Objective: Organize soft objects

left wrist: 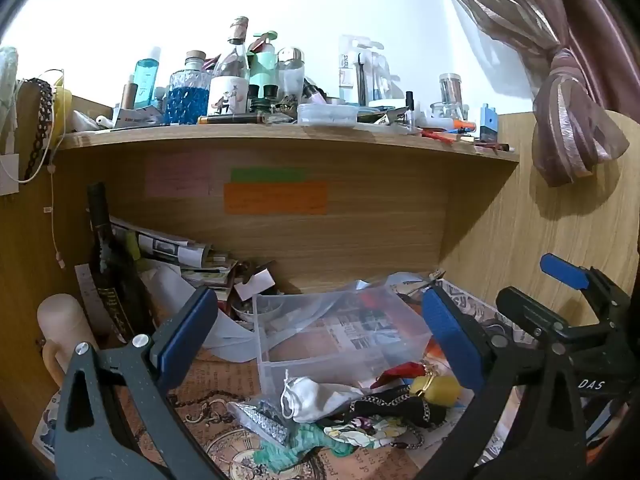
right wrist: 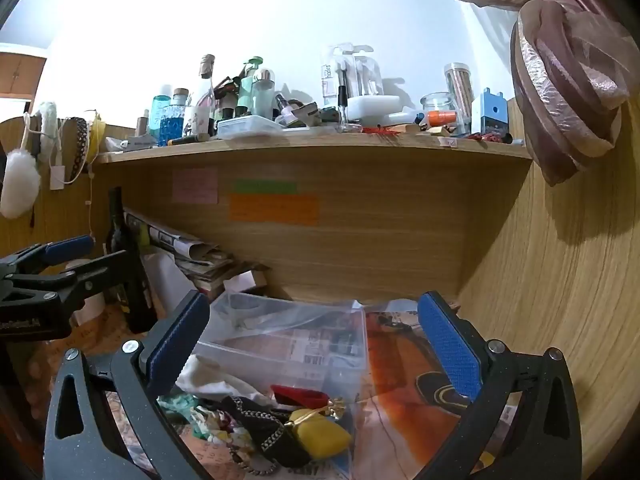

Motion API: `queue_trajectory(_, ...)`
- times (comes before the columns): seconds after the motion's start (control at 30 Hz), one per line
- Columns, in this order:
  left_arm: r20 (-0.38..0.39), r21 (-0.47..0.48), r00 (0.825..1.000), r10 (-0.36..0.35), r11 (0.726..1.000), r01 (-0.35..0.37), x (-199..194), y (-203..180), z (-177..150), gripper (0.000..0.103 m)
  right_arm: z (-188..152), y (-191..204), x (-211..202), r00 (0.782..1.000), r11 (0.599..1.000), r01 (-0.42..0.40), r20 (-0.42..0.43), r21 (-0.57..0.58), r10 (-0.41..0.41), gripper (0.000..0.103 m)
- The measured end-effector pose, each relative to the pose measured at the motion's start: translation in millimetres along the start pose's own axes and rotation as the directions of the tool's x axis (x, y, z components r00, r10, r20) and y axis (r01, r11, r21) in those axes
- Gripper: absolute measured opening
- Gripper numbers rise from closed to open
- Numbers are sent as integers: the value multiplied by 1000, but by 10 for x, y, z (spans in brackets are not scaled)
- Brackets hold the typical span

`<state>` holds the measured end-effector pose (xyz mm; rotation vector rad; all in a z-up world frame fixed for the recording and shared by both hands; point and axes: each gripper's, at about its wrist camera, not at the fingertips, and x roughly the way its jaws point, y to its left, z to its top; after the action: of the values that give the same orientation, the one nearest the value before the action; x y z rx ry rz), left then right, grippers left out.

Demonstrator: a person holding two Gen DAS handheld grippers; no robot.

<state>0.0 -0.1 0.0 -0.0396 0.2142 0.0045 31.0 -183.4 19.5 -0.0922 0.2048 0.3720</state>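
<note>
A heap of soft things lies on the desk in front of a clear plastic box (left wrist: 336, 332): a white drawstring pouch (left wrist: 316, 396), a yellow pouch (left wrist: 436, 390), a black chain-trimmed cloth (left wrist: 384, 408), a teal cloth (left wrist: 296, 446) and a red piece (left wrist: 400, 372). My left gripper (left wrist: 320, 332) is open and empty above the heap. My right gripper (right wrist: 316, 344) is open and empty over the same heap, with the yellow pouch (right wrist: 320, 436) and black cloth (right wrist: 260, 424) below it. The clear box (right wrist: 288, 344) lies just behind.
A dark bottle (left wrist: 108, 264) and stacked papers (left wrist: 176, 252) stand at the back left under a wooden shelf (left wrist: 280, 136) crowded with bottles. A knotted curtain (left wrist: 572, 120) hangs at the right. The right gripper's body (left wrist: 568, 320) shows at the left view's right edge.
</note>
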Motion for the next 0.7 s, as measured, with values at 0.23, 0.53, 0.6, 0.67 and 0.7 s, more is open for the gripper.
queue_trajectory(0.23, 15, 2, 1000, 0, 1000, 0, -37, -11, 10, 103, 0, 15, -13, 1000, 1000, -6, 3, 1, 6, 103)
queue_trajectory(0.53, 12, -2, 1000, -6, 1000, 6, -16, -23, -12, 103, 8, 29, 32, 1000, 1000, -6, 0, 0, 6, 103)
queue_trajectory(0.6, 12, -3, 1000, -5, 1000, 5, -21, -19, -16, 103, 1, 24, 34, 1000, 1000, -8, -3, 4, 8, 103)
queue_trajectory(0.67, 6, 1, 1000, -12, 1000, 12, 26, 8, -20, 103, -1, 35, 37, 1000, 1000, -6, -6, 11, 6, 103)
queue_trajectory(0.7, 5, 2, 1000, -13, 1000, 13, 30, 10, -22, 103, -3, 30, 47, 1000, 1000, -8, -8, 13, 9, 103)
